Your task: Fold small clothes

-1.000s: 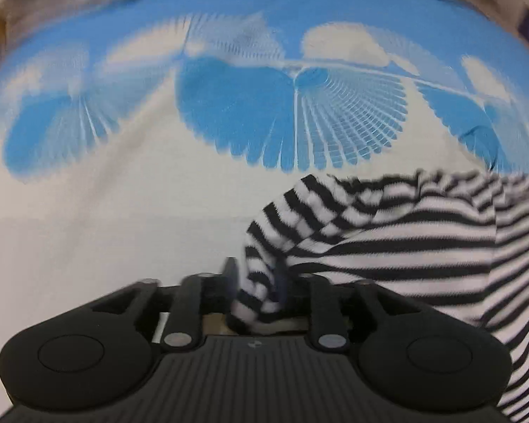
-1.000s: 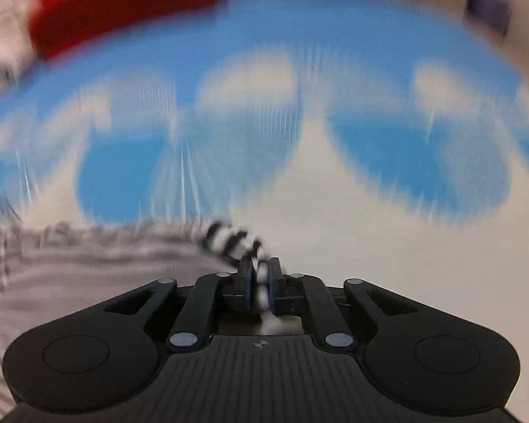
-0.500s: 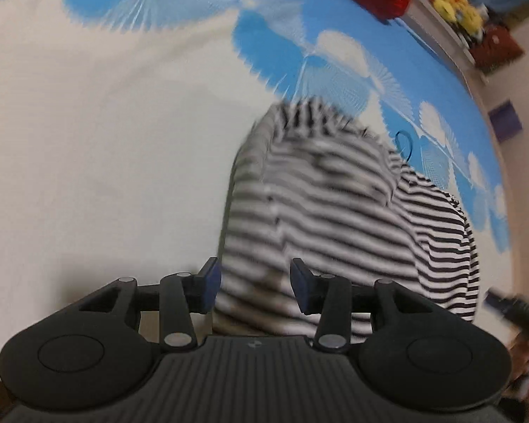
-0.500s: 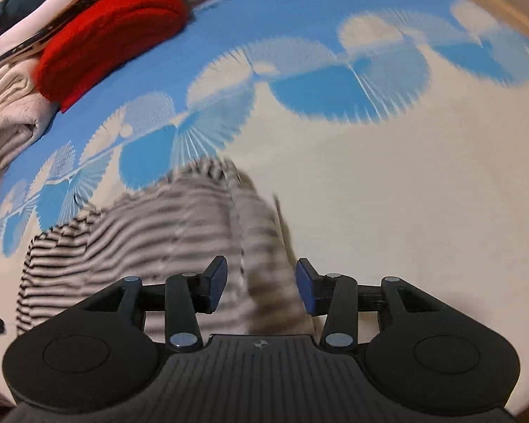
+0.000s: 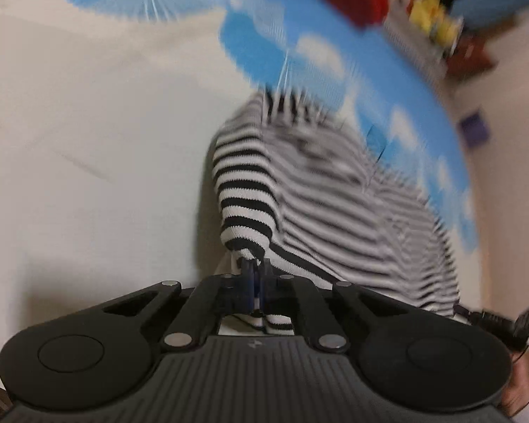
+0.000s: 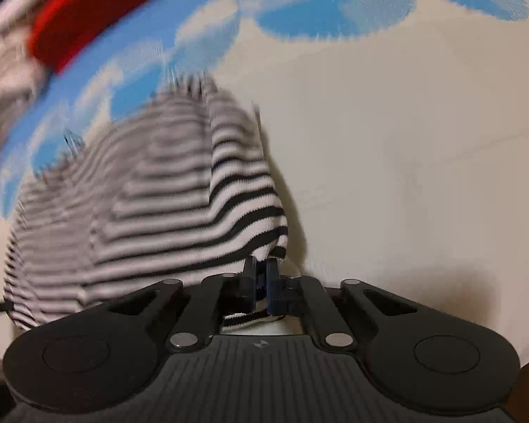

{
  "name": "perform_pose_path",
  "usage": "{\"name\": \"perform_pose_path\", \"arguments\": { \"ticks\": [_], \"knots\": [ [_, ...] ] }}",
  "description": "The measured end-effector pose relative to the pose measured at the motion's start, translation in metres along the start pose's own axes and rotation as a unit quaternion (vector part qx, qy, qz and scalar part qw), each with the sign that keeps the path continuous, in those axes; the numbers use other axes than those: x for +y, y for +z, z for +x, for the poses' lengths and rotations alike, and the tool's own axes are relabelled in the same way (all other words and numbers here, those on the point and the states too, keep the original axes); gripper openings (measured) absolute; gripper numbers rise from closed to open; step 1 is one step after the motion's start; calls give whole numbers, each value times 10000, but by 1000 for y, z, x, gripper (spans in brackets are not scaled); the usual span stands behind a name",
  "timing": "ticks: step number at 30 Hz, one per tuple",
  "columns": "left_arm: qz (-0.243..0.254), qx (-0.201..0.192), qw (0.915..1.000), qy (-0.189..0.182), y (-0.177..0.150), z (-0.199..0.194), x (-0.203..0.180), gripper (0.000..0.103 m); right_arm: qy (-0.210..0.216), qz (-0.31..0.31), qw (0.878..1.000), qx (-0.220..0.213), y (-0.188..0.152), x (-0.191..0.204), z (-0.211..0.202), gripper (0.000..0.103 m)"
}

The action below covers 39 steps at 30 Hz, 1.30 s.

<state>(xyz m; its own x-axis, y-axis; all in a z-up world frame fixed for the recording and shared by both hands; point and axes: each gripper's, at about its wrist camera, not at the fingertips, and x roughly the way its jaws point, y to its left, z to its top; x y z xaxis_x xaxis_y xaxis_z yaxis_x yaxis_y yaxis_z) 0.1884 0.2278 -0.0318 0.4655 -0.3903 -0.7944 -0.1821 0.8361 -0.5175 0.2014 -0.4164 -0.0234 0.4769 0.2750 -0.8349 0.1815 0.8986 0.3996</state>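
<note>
A black-and-white striped garment (image 5: pixel 321 190) lies partly folded on a cream and blue patterned cloth (image 5: pixel 88 148). My left gripper (image 5: pixel 254 275) is shut on the garment's near left edge, a pinch of striped cloth between its pads. In the right wrist view the same striped garment (image 6: pixel 165 190) spreads to the left, and my right gripper (image 6: pixel 261 275) is shut on its near right edge. Both pinched edges are lifted slightly off the cloth. The other gripper's tip (image 5: pixel 511 320) shows at the lower right of the left wrist view.
A red folded garment (image 6: pixel 95 17) lies at the far edge of the patterned cloth (image 6: pixel 405 141), with pale folded clothes (image 6: pixel 7 81) beside it. Yellow toys (image 5: pixel 437 14) and a dark shelf stand beyond the cloth. A wide cream stretch lies beside the striped garment.
Half a second ago both grippers stood open over the garment's near edge. Both have since shut on that edge, and the views have shifted with motion blur.
</note>
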Motion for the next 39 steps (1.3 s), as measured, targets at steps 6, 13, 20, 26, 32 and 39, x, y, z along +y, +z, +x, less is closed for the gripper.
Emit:
{"name": "perform_pose_path", "arguments": {
  "ticks": [6, 13, 20, 26, 32, 39],
  "knots": [
    [699, 884, 9871, 1141, -20, 30, -7, 3, -407, -75, 9990, 167, -3, -16, -4, 0],
    [808, 98, 9893, 1210, -11, 14, -32, 28, -742, -292, 9964, -284, 4, -13, -10, 3],
    [1181, 637, 9898, 473, -20, 39, -67, 30, -388, -896, 9951, 155, 0, 15, 21, 48],
    [1207, 586, 9875, 826, -19, 56, -78, 29, -515, -915, 9944, 141, 1, 18, 28, 4],
    [911, 713, 9875, 1071, -7, 73, -77, 29, -1004, -639, 9912, 580, -2, 9, 38, 5],
    [416, 120, 9983, 398, 12, 62, -85, 29, -730, -887, 9907, -728, 11, 46, 6, 25]
  ]
}}
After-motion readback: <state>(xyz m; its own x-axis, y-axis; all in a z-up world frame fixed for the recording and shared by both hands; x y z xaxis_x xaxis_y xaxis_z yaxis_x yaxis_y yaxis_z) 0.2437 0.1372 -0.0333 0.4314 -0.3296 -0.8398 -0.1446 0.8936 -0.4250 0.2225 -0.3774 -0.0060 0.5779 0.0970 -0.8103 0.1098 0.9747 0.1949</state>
